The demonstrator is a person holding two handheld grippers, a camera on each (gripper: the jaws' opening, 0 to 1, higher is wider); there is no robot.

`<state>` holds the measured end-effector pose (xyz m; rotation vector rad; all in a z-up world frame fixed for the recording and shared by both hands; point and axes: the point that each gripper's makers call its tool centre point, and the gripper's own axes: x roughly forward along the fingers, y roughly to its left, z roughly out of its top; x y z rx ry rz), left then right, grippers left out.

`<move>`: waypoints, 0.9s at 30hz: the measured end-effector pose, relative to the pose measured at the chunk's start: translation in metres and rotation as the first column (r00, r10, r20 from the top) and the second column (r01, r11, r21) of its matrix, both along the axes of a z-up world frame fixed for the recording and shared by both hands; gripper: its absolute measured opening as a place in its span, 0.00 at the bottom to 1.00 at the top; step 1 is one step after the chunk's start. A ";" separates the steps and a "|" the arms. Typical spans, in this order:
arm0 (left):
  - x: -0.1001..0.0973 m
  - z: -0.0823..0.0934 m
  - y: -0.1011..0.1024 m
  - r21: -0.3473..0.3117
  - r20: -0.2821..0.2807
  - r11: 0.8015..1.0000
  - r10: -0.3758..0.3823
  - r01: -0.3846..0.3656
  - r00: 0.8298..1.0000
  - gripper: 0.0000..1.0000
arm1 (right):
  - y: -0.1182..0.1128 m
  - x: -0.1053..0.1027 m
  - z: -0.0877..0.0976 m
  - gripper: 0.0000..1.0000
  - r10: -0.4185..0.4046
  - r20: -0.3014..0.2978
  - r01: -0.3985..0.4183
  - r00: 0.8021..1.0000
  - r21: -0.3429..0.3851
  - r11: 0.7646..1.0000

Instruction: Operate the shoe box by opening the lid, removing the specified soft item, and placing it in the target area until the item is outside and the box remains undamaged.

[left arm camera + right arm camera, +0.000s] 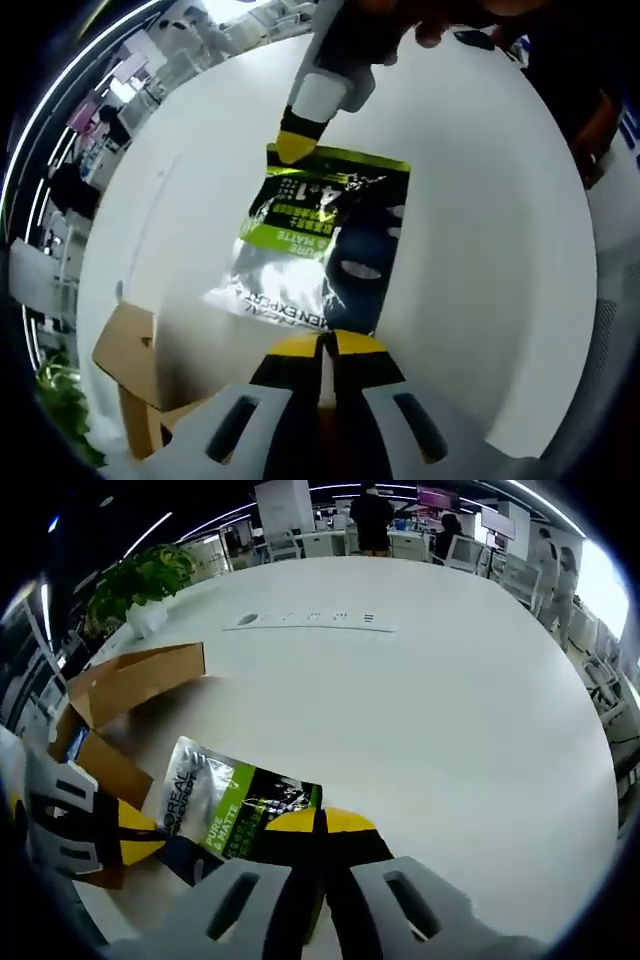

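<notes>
The pouch (pixel 318 250) lies out of the box (pixel 120 695) on the bench (pixel 420 700); both claws (pixel 325 345) (pixel 322 820) pinch its ends, release remaining.

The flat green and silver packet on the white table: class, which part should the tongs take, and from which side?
Take the packet by a short end, coming in low along the table. It lies flat, so only its thin edges offer a pinch. Both tongs already meet it this way: the left tongs at the silver end, the right tongs at the green end, jaws shut.
</notes>
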<state>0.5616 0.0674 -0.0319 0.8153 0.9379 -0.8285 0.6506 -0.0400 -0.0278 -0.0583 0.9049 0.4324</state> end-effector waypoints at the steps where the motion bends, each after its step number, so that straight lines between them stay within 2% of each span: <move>1: -0.001 0.001 0.000 -0.002 0.002 1.000 -0.001 0.001 1.000 0.01 | -0.001 0.000 -0.001 0.00 -0.002 0.000 0.002 1.000 -0.002 1.000; 6: -0.003 0.009 -0.001 -0.016 0.010 1.000 -0.005 0.006 1.000 0.06 | -0.004 0.001 -0.003 0.00 -0.029 -0.004 0.029 1.000 -0.015 0.999; 9: -0.005 0.021 -0.004 -0.091 -0.017 0.995 0.045 -0.046 0.999 0.16 | -0.005 0.001 -0.004 0.00 -0.043 -0.008 0.042 0.999 -0.023 0.999; 10: -0.005 0.024 -0.006 -0.109 -0.015 0.993 0.039 -0.040 0.999 0.17 | -0.005 0.001 -0.005 0.00 -0.048 -0.010 0.048 0.999 -0.026 0.998; 13: -0.006 0.033 -0.005 -0.136 -0.020 0.989 0.050 -0.053 0.999 0.20 | -0.003 0.001 -0.005 0.00 -0.063 -0.016 0.063 0.998 -0.014 0.998; 16: -0.008 0.044 -0.007 -0.220 -0.058 0.968 0.112 -0.123 0.992 0.24 | 0.001 0.001 -0.004 0.00 -0.045 -0.010 0.045 0.999 -0.012 0.999; 20: -0.008 0.057 -0.001 -0.261 -0.068 0.955 0.127 -0.141 0.990 0.28 | 0.004 0.000 -0.005 0.00 -0.053 -0.019 0.052 0.998 -0.011 0.999; 22: -0.012 0.065 0.001 -0.295 -0.096 0.943 0.128 -0.151 0.987 0.30 | 0.004 -0.002 -0.005 0.00 -0.055 -0.026 0.055 0.998 -0.010 0.998; 24: -0.010 0.074 0.008 -0.315 -0.091 0.936 0.134 -0.156 0.987 0.31 | 0.005 -0.002 -0.004 0.00 -0.051 -0.024 0.051 0.998 -0.013 0.999; 27: -0.008 0.089 0.014 -0.376 -0.112 0.906 0.165 -0.196 0.980 0.33 | 0.004 -0.002 -0.004 0.00 -0.052 -0.030 0.052 0.998 -0.013 0.999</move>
